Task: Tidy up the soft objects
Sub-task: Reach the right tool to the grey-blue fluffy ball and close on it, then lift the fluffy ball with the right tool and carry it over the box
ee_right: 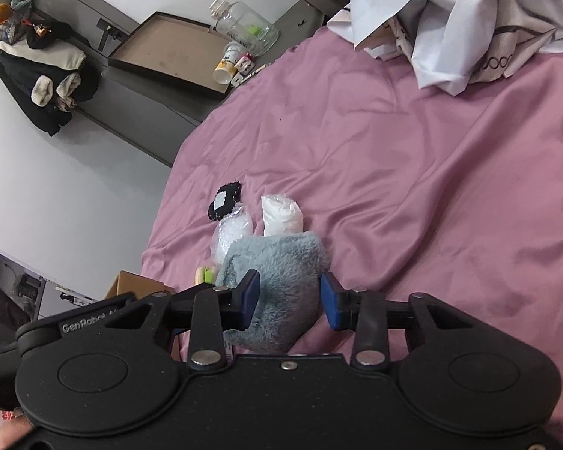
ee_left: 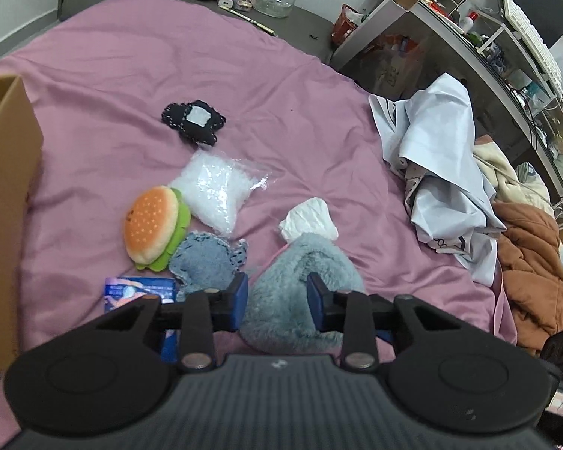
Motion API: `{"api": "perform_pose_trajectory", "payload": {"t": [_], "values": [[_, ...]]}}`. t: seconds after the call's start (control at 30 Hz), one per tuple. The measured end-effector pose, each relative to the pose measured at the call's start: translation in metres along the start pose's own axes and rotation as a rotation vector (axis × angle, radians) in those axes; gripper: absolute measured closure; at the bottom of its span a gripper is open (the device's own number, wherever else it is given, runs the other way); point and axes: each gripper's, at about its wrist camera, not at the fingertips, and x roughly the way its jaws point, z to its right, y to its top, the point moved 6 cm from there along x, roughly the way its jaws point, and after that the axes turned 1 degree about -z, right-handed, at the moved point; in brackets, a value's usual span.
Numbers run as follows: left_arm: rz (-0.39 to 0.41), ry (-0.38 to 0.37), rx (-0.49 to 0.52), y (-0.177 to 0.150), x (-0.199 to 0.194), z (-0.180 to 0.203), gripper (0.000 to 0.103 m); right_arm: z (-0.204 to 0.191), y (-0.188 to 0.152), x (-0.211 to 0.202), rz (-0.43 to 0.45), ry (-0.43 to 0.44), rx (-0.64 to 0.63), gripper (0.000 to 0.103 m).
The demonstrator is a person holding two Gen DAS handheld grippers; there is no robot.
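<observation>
On the pink bedsheet (ee_left: 319,120) lies a fluffy grey-blue plush piece (ee_left: 300,292), and both grippers have it between their fingers. The left gripper (ee_left: 277,305) is narrowed onto it, blue pads sunk into the fur on either side. The right gripper (ee_right: 291,303) likewise pinches the fur. Just beside it lie a burger plush (ee_left: 154,225), a clear bag of white pellets (ee_left: 217,191), a black felt patch (ee_left: 193,122) and a cardboard box (ee_left: 3,202).

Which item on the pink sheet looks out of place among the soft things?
The blue printed packet beside the denim piece looks flat and glossy, not plush. The loose clear bag of white filling also looks odd.
</observation>
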Motion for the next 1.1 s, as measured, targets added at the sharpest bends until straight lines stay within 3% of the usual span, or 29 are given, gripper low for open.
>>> {"api": "perform_pose_trajectory", "payload": {"t": [0.3, 0.5, 0.7, 0.87, 1.1], "values": [[-0.001, 0.011, -0.046, 0.000, 0.022, -0.004, 0.070, -0.003, 0.000, 0.012, -0.016, 0.022, 0.005, 0.066], [-0.005, 0.016, -0.094, -0.001, 0.025, -0.010, 0.081, -0.003, -0.001, 0.014, -0.024, 0.033, 0.006, 0.065], [-0.009, 0.015, -0.081, -0.004, 0.020, -0.007, 0.083, -0.008, -0.004, 0.025, -0.055, 0.026, 0.015, 0.069], [0.000, 0.004, -0.085, -0.004, 0.012, -0.001, 0.085, -0.009, -0.004, 0.019, -0.024, 0.010, 0.024, 0.077], [0.009, -0.008, -0.011, 0.001, -0.017, 0.018, 0.085, -0.023, -0.001, -0.006, 0.015, 0.027, 0.025, 0.077]]}}
